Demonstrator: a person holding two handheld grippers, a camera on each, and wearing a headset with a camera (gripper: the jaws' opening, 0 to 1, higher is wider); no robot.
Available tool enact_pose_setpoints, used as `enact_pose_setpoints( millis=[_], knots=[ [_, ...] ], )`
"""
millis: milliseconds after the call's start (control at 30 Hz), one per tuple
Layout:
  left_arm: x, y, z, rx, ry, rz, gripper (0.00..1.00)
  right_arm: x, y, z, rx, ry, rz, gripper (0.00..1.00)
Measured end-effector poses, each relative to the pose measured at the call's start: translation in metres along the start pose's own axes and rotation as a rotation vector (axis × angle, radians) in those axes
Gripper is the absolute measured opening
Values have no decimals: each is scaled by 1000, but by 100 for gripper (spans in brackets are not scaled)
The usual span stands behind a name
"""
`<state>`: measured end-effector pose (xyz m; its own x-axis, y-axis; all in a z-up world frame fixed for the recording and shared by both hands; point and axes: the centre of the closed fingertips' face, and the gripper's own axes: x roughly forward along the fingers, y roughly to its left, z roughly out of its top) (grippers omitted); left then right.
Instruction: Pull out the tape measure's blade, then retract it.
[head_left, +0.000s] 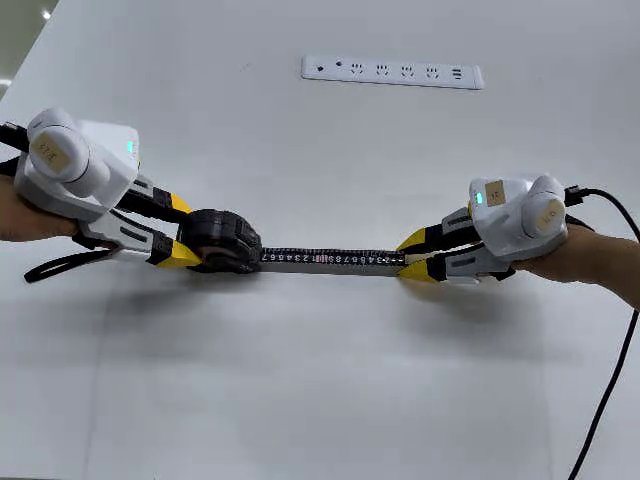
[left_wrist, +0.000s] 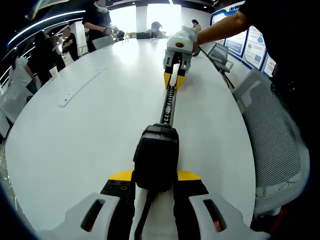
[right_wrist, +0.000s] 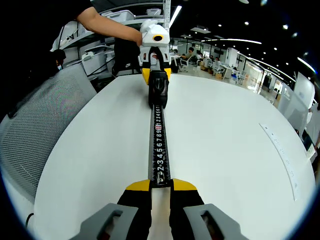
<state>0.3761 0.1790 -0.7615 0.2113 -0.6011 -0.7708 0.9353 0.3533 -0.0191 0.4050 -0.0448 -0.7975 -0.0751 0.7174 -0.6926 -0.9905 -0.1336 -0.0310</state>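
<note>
left gripper (head_left: 183, 232): jaws clamped on tape measure case (head_left: 222, 240) | right gripper (head_left: 413, 256): jaws pinching blade (head_left: 330, 258) tip | blade: drawn out, spanning straight from case between left jaws to right jaws

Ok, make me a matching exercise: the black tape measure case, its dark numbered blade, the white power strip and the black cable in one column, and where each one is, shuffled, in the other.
1. black tape measure case
2. dark numbered blade
3. white power strip
4. black cable

A. far side of the white table
B. trails from the right gripper
C. clamped in the left gripper
D. stretched out, tip in the right gripper

Pairs: 1-C, 2-D, 3-A, 4-B
</note>
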Motion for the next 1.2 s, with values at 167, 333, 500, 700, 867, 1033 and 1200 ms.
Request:
enact_pose_setpoints(
  millis=[167, 333, 500, 700, 867, 1033, 1200],
  knots=[
    [0, 0, 0, 0, 1, -1, 23, -6, 0, -6, 5, 12, -5, 10],
    [0, 0, 0, 1, 3, -1, 23, -11, 0, -13, 10, 25, -9, 10],
    [0, 0, 0, 3, 8, -2, 23, -16, 0, -19, 10, 36, -13, 10],
    [0, 0, 0, 5, 14, -5, 23, -21, 1, -24, 14, 46, -18, 10],
    [0, 0, 0, 7, 17, -4, 23, -25, 1, -28, 18, 52, -18, 10],
    [0, 0, 0, 7, 19, -4, 23, -29, 1, -33, 21, 61, -26, 10],
    [0, -1, 0, 17, 26, -3, 24, -29, 2, -33, 27, 59, -26, 10]
  ],
)
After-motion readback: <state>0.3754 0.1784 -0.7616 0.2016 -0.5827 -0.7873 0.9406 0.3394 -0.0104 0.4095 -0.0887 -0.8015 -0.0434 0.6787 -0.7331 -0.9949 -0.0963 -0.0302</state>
